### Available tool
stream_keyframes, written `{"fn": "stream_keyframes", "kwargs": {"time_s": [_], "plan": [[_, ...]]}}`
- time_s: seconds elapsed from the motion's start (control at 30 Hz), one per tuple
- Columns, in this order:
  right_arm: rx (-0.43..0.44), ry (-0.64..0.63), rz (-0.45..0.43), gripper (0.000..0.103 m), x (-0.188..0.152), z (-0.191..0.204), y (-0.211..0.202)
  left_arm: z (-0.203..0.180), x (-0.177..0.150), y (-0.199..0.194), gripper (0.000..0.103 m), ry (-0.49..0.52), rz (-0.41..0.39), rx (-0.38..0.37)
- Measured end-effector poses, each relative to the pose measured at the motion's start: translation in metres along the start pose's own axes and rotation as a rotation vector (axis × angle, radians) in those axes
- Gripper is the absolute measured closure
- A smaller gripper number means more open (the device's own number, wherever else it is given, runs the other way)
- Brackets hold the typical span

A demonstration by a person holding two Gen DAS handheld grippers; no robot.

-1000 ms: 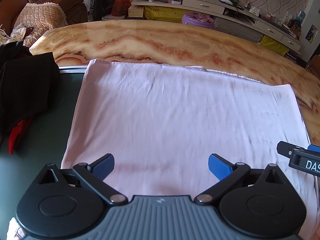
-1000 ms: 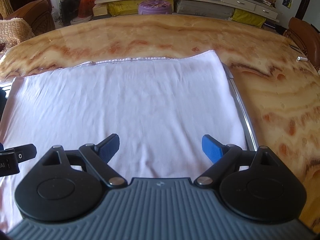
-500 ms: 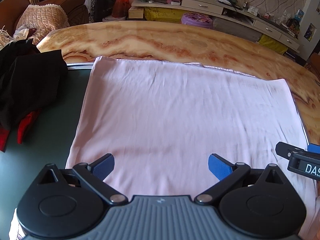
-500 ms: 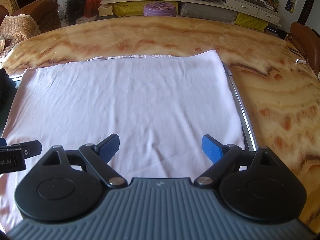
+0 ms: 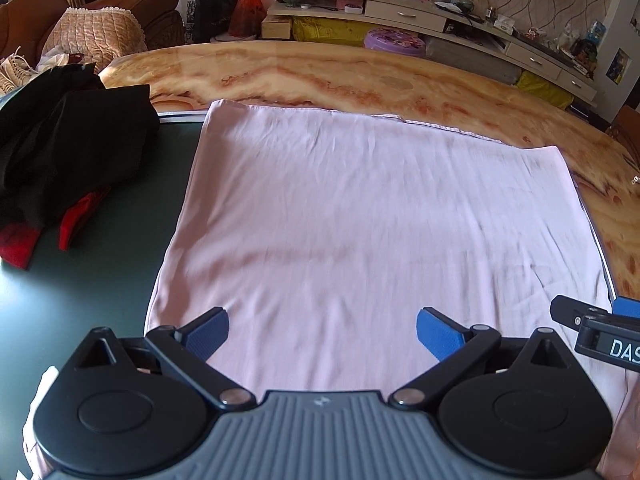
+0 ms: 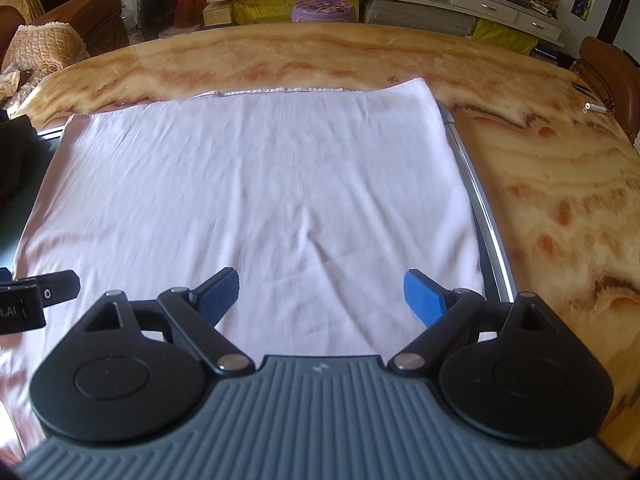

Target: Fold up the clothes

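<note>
A pale pink cloth [image 5: 360,216] lies spread flat on a dark mat [image 5: 112,264] atop the marble tabletop [image 6: 560,184]. The left gripper [image 5: 322,334] and right gripper [image 6: 322,294] hover over its near edge, fingers spread wide and grasping nothing. A black and red clothes pile [image 5: 60,148] sits to the left.

A glossy marble-patterned table [image 5: 360,76] in tan and rust carries a dark green mat [image 5: 100,280] with a metal edge on its near part. A pale pink cloth [image 5: 360,220] lies spread flat on the mat. A heap of black and red clothes [image 5: 60,152] sits at its left.
</note>
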State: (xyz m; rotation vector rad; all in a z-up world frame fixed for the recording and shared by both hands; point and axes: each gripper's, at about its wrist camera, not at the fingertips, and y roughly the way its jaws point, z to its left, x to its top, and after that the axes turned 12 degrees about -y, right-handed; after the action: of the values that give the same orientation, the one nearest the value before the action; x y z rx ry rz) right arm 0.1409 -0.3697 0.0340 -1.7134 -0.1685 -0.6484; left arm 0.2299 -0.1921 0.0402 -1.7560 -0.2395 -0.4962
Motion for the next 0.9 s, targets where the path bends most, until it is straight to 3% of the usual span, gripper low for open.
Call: {"fn": "stream_keyframes", "kwargs": {"time_s": [0.5,0.73,0.9], "plan": [[0.071,0.041,0.007,0.006,-0.047,0.002,-0.030,0.021,-0.037,-0.021,0.000,-0.025,0.026,0.008],[0.046,0.024,-0.006,0.006,-0.063,0.005,-0.045,0.031,-0.055,-0.029,0.000,-0.022,0.025,0.030],[0.049,0.020,0.007,0.006,-0.076,0.010,-0.050,0.034,-0.067,-0.039,0.000,-0.028,0.039,0.006]]}}
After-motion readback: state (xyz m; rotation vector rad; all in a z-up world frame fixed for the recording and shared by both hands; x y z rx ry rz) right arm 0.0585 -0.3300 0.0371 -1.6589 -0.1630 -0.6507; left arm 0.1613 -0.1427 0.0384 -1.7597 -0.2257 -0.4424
